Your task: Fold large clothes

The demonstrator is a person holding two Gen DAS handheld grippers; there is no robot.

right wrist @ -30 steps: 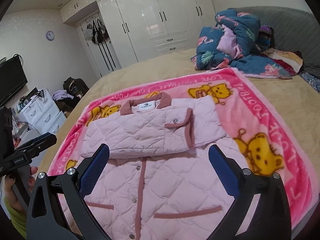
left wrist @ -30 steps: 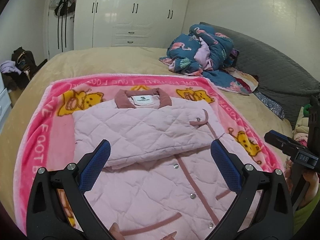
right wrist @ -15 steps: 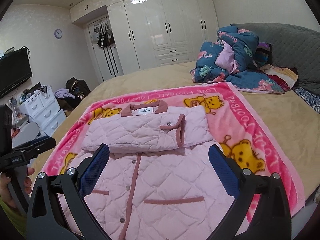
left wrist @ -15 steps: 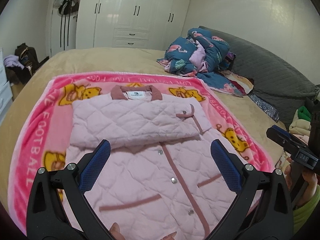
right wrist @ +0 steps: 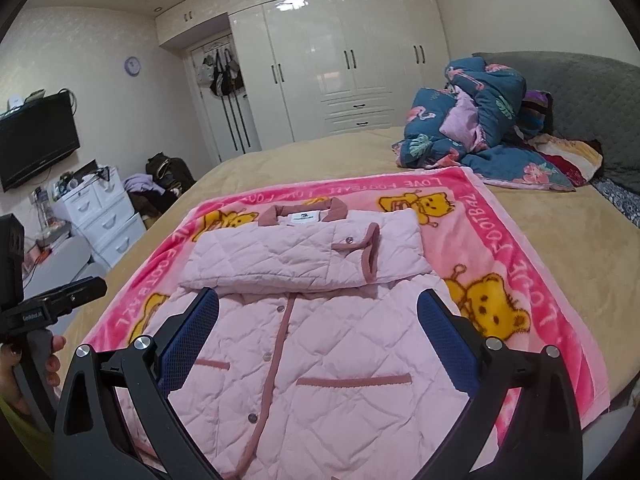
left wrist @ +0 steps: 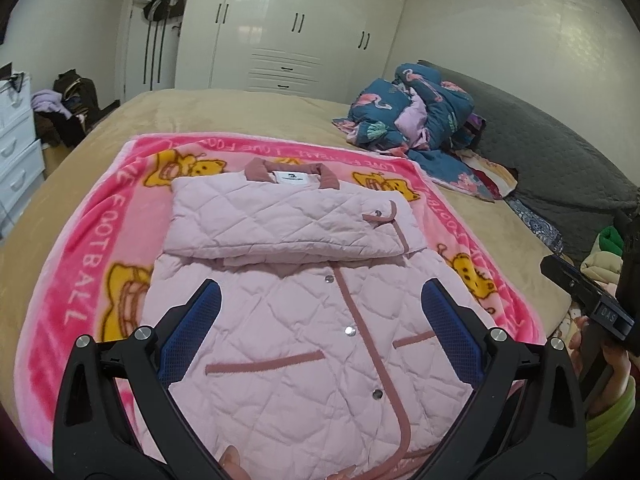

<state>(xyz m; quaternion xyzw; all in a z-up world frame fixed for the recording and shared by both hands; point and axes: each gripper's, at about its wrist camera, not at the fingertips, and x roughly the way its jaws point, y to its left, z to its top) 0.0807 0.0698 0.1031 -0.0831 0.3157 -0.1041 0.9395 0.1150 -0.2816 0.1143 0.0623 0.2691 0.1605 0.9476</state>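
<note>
Sleeves folded across jacket point(left wrist: 304, 320) chest on blanket point(left wrist: 88, 280); hem fold remaining. Left gripper point(left wrist: 320, 320), right gripper point(right wrist: 318, 320): jaws spread, empty.

We see an evenly lit room under soft indoor light, with white glare streaking the glossy wardrobe doors point(left wrist: 296, 28) in the upper middle of both views. Shadows are faint, only a thin one under the fold of the pink jacket point(right wrist: 320, 320). Fisheye bending curves the walls, and black corners ring each frame. The lower edge looks slightly soft; the centre is sharp.
</note>
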